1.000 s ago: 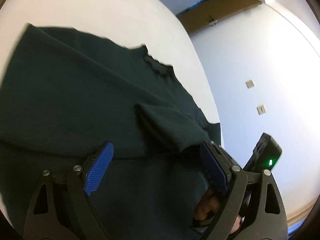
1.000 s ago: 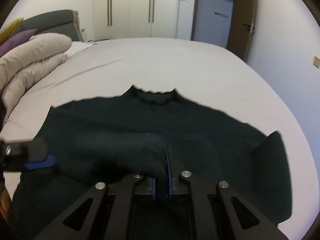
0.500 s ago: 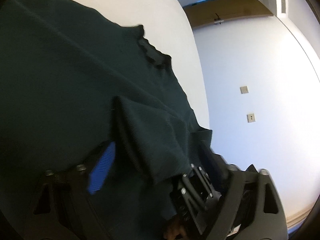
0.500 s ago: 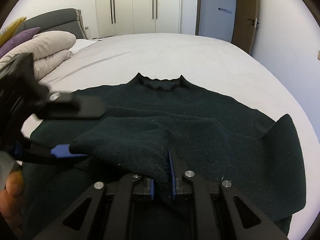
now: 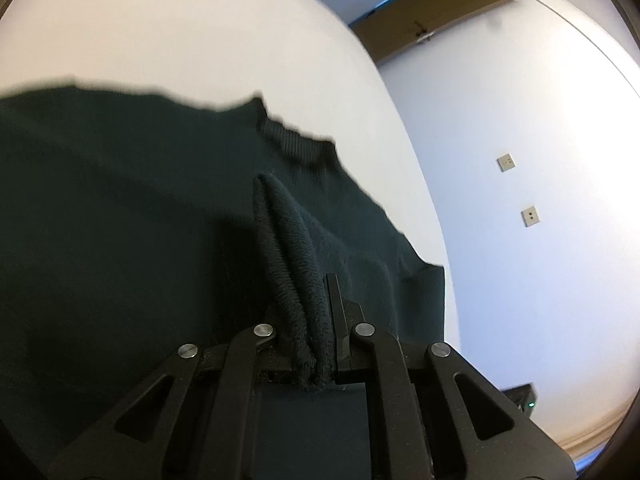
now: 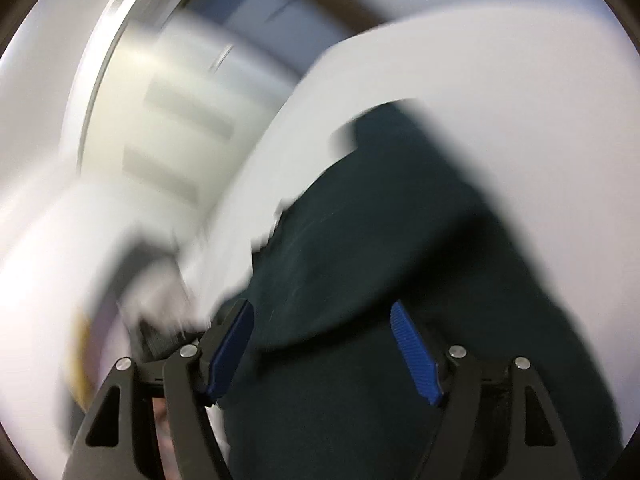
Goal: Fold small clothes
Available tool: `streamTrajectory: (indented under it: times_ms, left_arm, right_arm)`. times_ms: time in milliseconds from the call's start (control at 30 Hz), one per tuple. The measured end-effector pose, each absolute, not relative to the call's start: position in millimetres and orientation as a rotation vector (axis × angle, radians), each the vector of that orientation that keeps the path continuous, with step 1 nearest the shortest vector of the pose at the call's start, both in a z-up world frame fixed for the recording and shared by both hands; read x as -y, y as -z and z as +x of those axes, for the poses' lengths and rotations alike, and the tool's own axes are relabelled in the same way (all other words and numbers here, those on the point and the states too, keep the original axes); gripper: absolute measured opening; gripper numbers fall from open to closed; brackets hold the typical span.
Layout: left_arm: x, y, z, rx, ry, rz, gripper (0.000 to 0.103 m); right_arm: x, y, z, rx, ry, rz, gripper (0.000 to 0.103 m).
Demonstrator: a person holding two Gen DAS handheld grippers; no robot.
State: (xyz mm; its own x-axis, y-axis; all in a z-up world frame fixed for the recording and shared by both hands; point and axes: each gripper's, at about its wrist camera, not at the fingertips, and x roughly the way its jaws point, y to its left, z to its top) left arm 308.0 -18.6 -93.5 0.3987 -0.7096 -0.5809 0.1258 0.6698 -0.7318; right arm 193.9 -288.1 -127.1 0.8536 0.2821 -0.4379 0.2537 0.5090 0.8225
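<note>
Bare white bed beyond the sweater: open passage. Wall close along the bed's right edge. Bunched sleeve fold stands raised mid-sweater.

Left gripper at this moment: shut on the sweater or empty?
Shut on it. The left gripper pinches a bunched ridge of the dark green sweater, its jaws having just closed.
</note>
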Motion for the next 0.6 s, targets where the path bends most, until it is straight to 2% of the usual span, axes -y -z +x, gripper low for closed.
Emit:
streamTrajectory:
  times_ms: [133, 600]
  left_arm:
    - [7.7, 75.3, 298.8, -0.962, 0.573, -0.567, 0.009]
    - [-28.9, 55.8, 277.4, -0.848, 0.583, -0.488, 0.009]
  right_arm:
    - [314.5, 156.1, 170.2, -0.511, -0.003, 1.281, 0.068]
    - [334.4, 171.7, 232.2, -0.482, -0.062, 1.583, 0.069]
